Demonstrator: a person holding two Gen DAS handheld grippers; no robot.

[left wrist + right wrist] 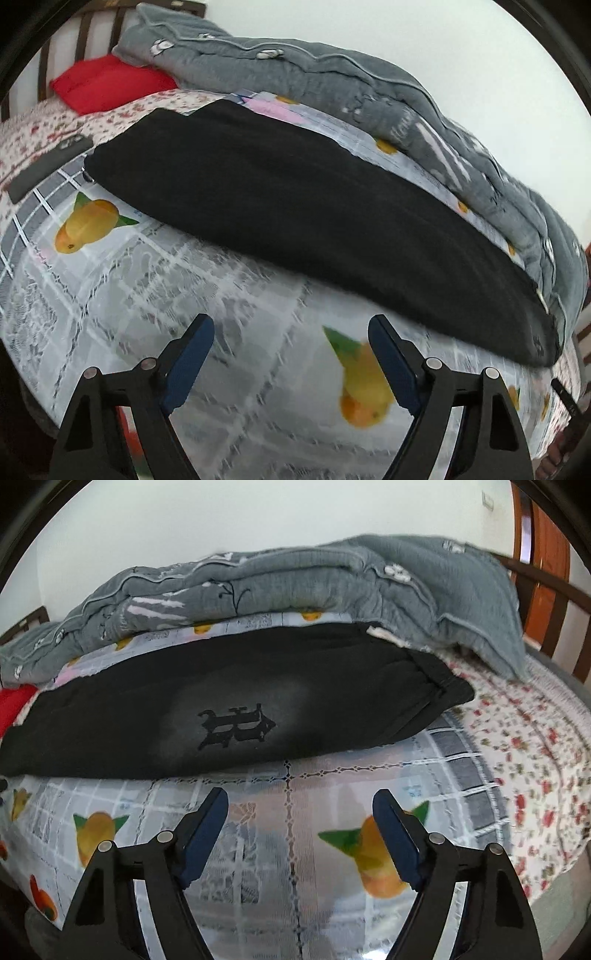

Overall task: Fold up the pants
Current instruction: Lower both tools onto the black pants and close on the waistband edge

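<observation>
Grippers first: left gripper [291, 326] at 6 o'clock in its view, blue pads [188, 363] spread apart, nothing between them, hanging over the cloth [155, 280], no contact seen. Right gripper [301, 801] same at 6 o'clock in its view, jaws apart, pads [205, 836] bare, only cloth under the gap. Cloth is pale, grid lines, printed yellow-orange fruit with green leaves; one fruit [364, 387] just beside the left gripper's right finger at 5 o'clock, another [376, 856] partly behind the right gripper's right finger. Past the fingertips toward 12 o'clock, pants [306, 221]: black, laid flat and long on the cloth, running from 10 o'clock to 4 o'clock in the left view. In the right view the pants [221, 709] fill the middle band from 9 to 2 o'clock, black logo [236, 726] on a greyish faded patch at centre, stitched end at 2 o'clock. Pants near both grippers but apart from them. Dark flat item [48, 170] at 9 o'clock in the left view, lying on the bed, can't tell what. Floral sheet [535, 760] at 3 o'clock in the right view, beyond the cloth edge. Behind the pants, grey quilt [332, 81] bunched along the far side, touching the pants' far edge at 2 o'clock in the right view. Red pillow [107, 83] at 10 o'clock, far, beside the quilt. Wooden headboard slats [83, 33] at 11 o'clock, white wall [221, 520] at 12 o'clock, brown door [546, 561] at 1 o'clock.
</observation>
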